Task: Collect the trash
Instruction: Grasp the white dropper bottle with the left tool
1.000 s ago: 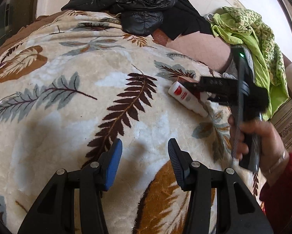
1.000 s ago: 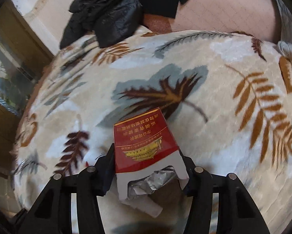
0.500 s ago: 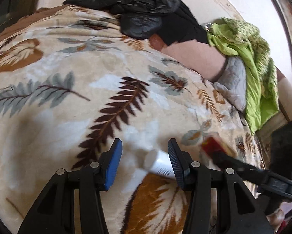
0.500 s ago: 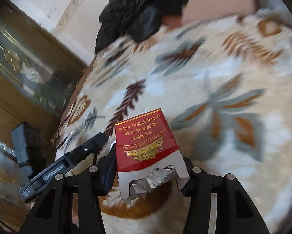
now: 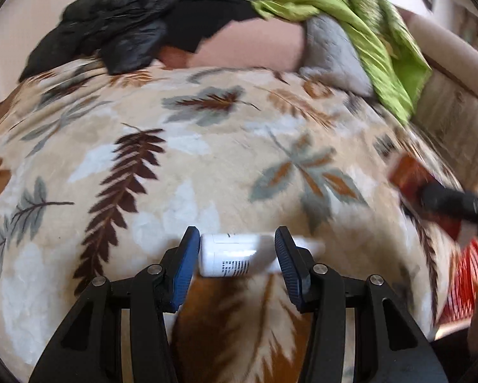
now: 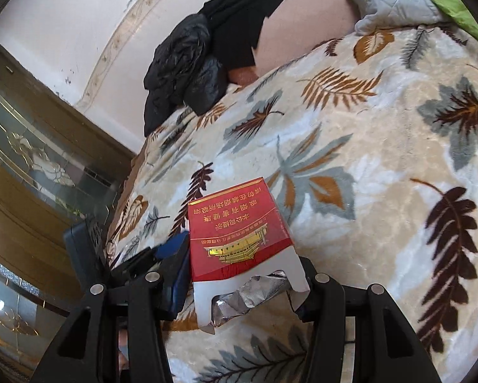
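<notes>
White tube lies crosswise between your left fingers, unpinched, so turn to straddle its width before closing; right fingers hold the pack.

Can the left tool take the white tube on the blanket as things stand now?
Probably yes. The white tube already lies between the open fingers of the left tool, nothing covering it on the blanket.

you can see gold chinese characters, upside down, on the red cigarette pack at lower centre, above a gold building emblem. small black print on the white bottle is too blurred to read.
</notes>
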A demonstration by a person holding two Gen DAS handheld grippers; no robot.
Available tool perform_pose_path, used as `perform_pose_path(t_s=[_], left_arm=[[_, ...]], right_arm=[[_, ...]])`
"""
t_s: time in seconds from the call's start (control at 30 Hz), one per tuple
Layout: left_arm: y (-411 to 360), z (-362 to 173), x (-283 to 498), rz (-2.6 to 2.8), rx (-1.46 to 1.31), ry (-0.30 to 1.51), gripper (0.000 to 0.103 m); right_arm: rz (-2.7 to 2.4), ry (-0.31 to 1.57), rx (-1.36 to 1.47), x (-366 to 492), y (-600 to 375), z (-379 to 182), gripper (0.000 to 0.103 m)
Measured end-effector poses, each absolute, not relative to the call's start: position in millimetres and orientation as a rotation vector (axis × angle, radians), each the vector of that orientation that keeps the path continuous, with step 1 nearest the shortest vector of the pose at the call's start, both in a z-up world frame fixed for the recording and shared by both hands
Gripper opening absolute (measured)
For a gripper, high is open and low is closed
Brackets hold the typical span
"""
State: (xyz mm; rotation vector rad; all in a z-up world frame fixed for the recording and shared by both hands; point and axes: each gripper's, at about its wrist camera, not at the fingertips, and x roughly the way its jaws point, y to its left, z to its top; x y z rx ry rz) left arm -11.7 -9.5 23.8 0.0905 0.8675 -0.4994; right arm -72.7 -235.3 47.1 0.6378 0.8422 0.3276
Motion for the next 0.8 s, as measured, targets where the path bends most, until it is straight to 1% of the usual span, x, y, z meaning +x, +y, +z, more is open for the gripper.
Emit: perform_pose_path(t_s=[0.2, 0.27, 0.4, 0.53, 0.6, 0.67, 0.8], left_arm=[[-25, 18, -48, -0.662, 0.261, 0.895, 0.048], [-31, 15, -52, -0.644, 0.307, 0.870, 0.048], [-30, 15, -37, -0.610, 0.209, 0.894, 0.048], [-35, 18, -25, -0.561, 0.160, 0.869, 0.047], [-45, 14, -22, -0.549, 0.163, 0.883, 0.034], [-55, 8, -19, -0.526, 0.181, 0.899, 0.029], [-62, 8, -22, -0.478, 0.202, 0.872, 0.029]], right_arm=[[0.325, 0.816, 0.634, -81, -240, 52, 0.055], [0.322, 0.810, 0.637, -81, -241, 53, 0.055], [0.310, 0.815, 0.641, -79, -241, 50, 0.055], [0.285, 0.825, 0.606, -77, -240, 48, 0.055], [0.272, 0.829, 0.602, -76, -240, 46, 0.055], [0.261, 0.835, 0.599, -75, -240, 44, 0.055], [0.239, 0.834, 0.545, -76, -235, 46, 0.055]])
